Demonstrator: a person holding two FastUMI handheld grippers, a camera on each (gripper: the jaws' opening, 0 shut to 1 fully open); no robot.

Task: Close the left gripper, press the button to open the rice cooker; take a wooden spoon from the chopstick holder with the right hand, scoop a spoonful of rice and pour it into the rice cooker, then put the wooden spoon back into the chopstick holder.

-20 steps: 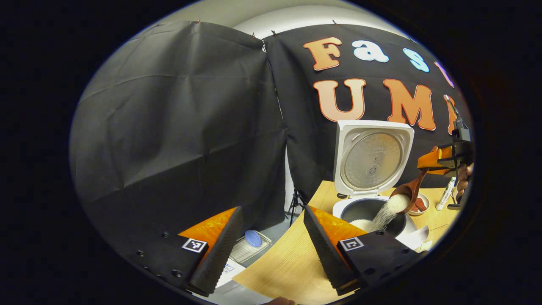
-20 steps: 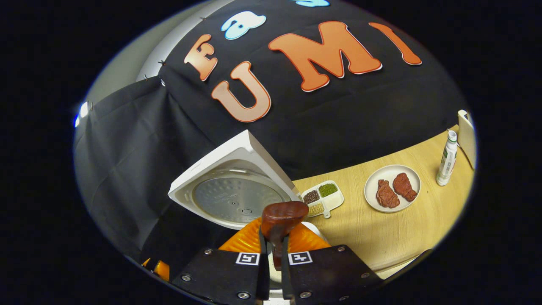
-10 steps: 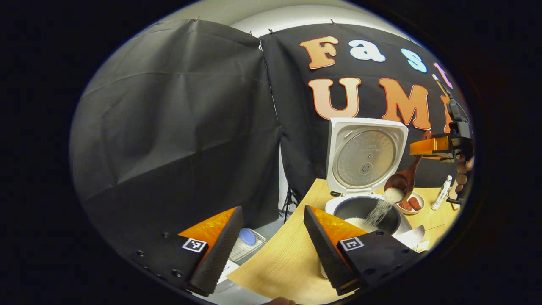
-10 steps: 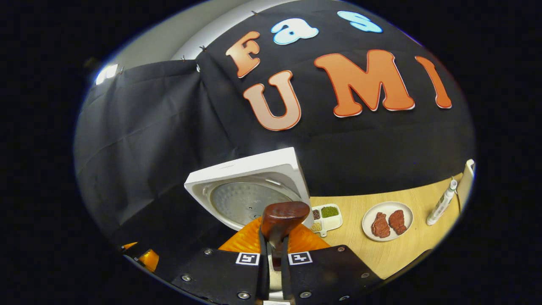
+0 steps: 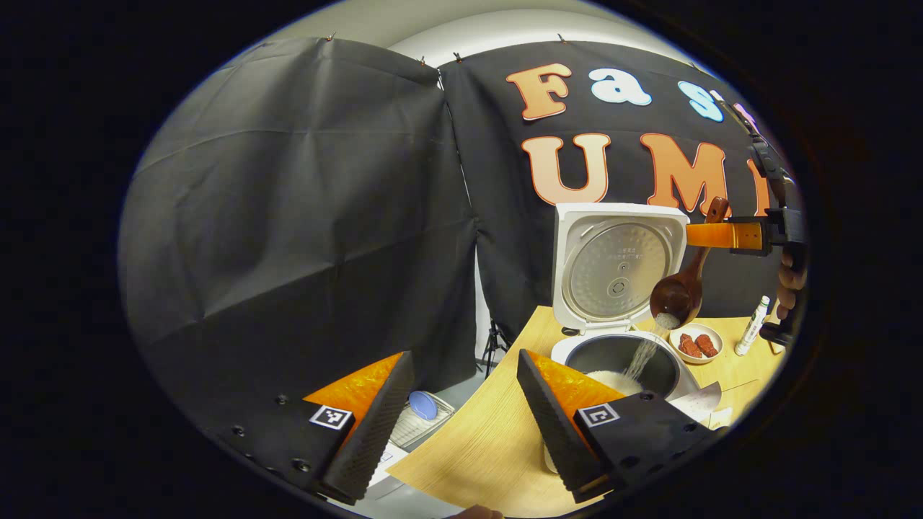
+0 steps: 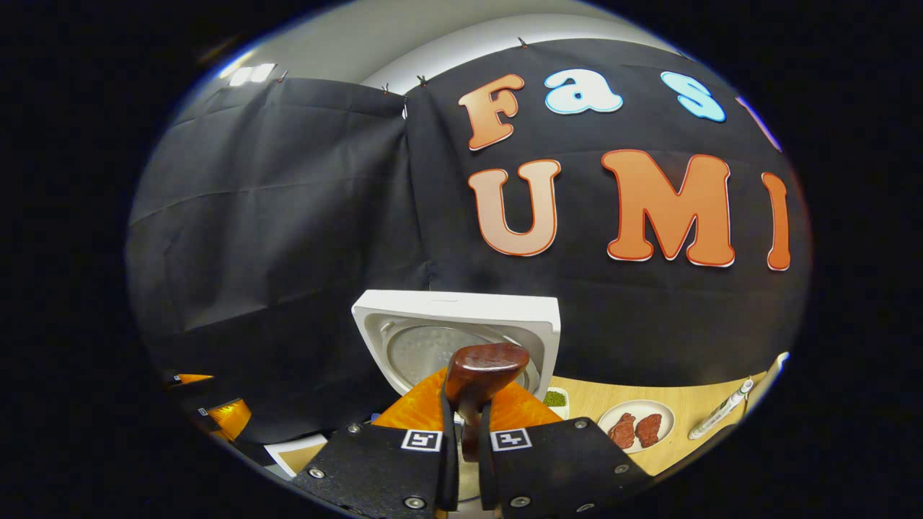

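- I see the rice cooker (image 5: 620, 270) as white, its lid's inner plate dull silver and dimpled; the pot (image 5: 620, 355) dark grey
- The wooden spoon (image 5: 681, 288) reads glossy reddish-brown; the falling rice (image 5: 644, 355) white
- The table (image 5: 490, 440) is pale wood with fine straight grain
- Near its far edge, a white plate (image 6: 638, 417) carries two red-brown pieces of meat (image 6: 634, 430); the bottle (image 5: 752, 328) is white, capped green

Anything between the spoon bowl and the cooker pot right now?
Nothing visible. In the left gripper view the wooden spoon, held by the right gripper, tips above the open rice cooker; rice falls straight into the pot, and the lid stands upright behind.
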